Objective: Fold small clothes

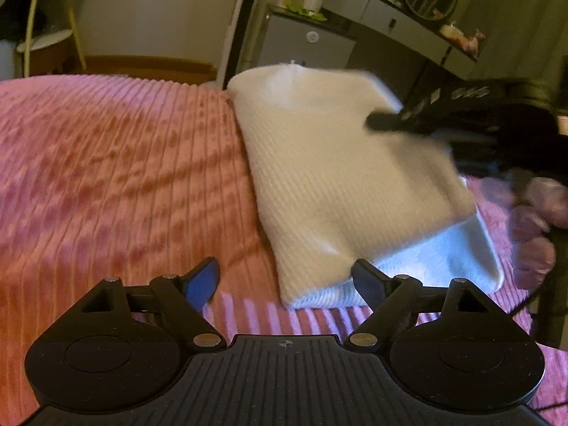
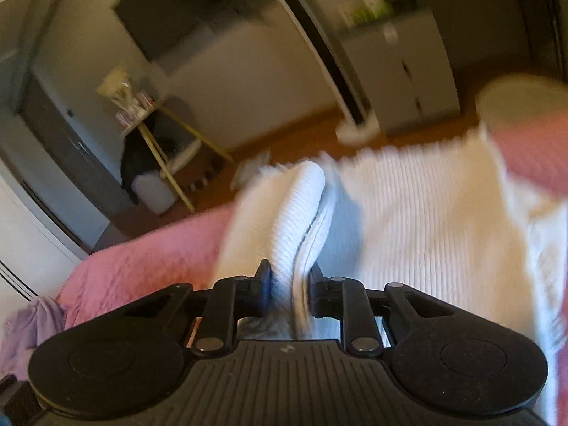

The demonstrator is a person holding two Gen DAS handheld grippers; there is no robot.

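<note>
While right gripper jaws pinch the white garment's edge, left gripper jaws gape.

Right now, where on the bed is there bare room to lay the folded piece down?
The pink ribbed bedspread lies bare left of the white knit garment, up to the bed's far edge. The right side is crowded: the right tool grips the garment there, with purple cloth beside it.

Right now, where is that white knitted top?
In the left wrist view the white top lies right of centre on the pink bedspread. The right gripper pinches a fold of it; the left gripper is open at its near edge.
</note>
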